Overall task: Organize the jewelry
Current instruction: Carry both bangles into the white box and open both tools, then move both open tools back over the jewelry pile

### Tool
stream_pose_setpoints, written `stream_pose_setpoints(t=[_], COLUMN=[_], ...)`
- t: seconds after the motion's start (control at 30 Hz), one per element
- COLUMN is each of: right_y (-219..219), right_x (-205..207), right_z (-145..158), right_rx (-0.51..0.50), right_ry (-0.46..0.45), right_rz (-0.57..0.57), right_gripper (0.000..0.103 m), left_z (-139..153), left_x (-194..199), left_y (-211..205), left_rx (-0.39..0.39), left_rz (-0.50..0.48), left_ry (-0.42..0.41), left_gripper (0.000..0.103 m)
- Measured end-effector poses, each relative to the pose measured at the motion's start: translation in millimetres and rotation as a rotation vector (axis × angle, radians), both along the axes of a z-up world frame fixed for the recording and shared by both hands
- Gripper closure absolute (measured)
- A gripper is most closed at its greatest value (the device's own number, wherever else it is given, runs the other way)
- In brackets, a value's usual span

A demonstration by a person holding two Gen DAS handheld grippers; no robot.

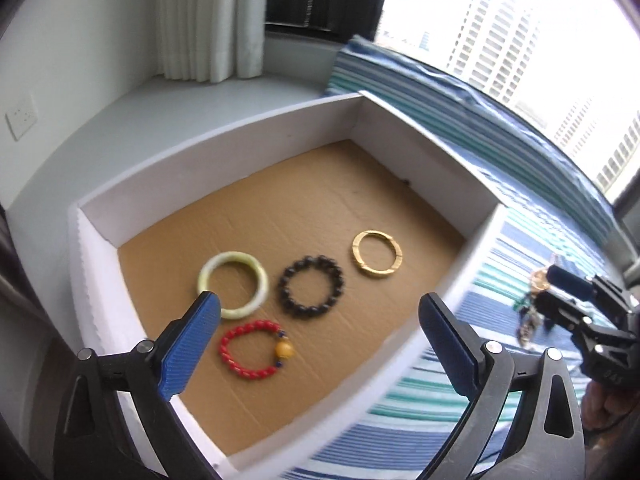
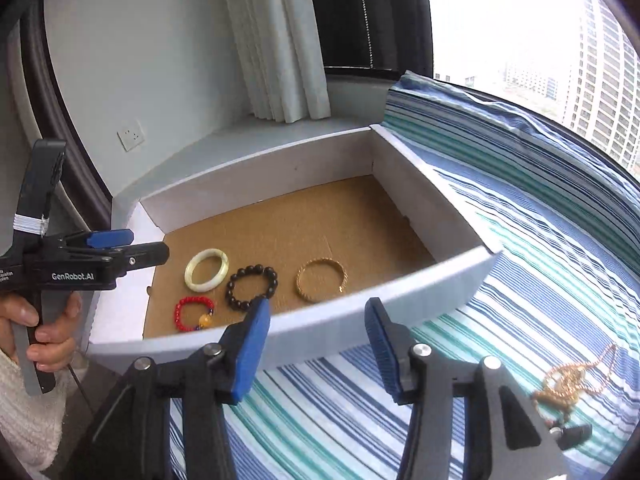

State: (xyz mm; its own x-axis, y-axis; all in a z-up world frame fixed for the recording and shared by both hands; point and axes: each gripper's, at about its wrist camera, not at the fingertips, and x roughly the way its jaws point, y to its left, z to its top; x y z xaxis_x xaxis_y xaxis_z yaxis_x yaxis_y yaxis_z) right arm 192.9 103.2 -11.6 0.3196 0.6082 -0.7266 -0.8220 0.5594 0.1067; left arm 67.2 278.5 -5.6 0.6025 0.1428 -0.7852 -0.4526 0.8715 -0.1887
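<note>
A white box (image 1: 224, 160) (image 2: 440, 292) with a brown cardboard floor holds a pale green bangle (image 1: 232, 284) (image 2: 207, 270), a black bead bracelet (image 1: 312, 285) (image 2: 251, 287), a gold bangle (image 1: 377, 254) (image 2: 321, 280) and a red bead bracelet (image 1: 254, 349) (image 2: 194, 314) with a yellow bead. My left gripper (image 1: 320, 340) (image 2: 120, 248) hovers open over the box's near left corner, above the red bracelet and not touching it. My right gripper (image 2: 318, 344) (image 1: 576, 300) is open and empty over the striped cloth, just outside the box's near wall. A tangle of gold chains (image 2: 568, 380) (image 1: 538, 280) lies on the cloth to its right.
The box sits on a blue, green and white striped cloth (image 2: 520, 260) (image 1: 520, 152) along a window. A small dark object (image 2: 572, 436) lies beside the chains. White curtains (image 2: 276, 40) hang behind the box. A hand (image 2: 48, 332) holds the left gripper's handle.
</note>
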Motion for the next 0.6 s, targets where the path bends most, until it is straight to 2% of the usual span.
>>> stream_pose_setpoints(t=[0.13, 0.3, 0.4, 0.5, 0.6], right_y=[-63.7, -139.4, -183.2, -217.3, -242.9], right_x=[-31.1, -69.6, -93.0, -114.3, -130.2], right_z=[-1.4, -18.9, -32.9, -50.3, -69.0], right_rx=[-0.046, -0.144, -0.181, -0.198, -0.2], right_ry=[-0.089, -0.181, -0.213, -0.208, -0.145], right_rz=[-0.103, -0.248, -0.341, -0.45, -0.507], right_gripper=[0.04, 0.037, 0.037, 0.037, 0.037], left_z=[-8.5, -22.7, -34.8, -48.8, -60.9], left_x=[1.0, -1.0, -6.0, -10.7, -12.4], left_y=[-62.5, -149.6, -188.6, -219.4, -242.1], left_rx=[-0.049, -0.054, -0.09, -0.092, -0.055], left_rz=[-0.103, -0.248, -0.321, -0.382, -0.43], left_ry=[-0.027, -0.023, -0.012, 0.019, 0.061], left_gripper=[0.003, 0.003, 0.003, 0.003, 0.003])
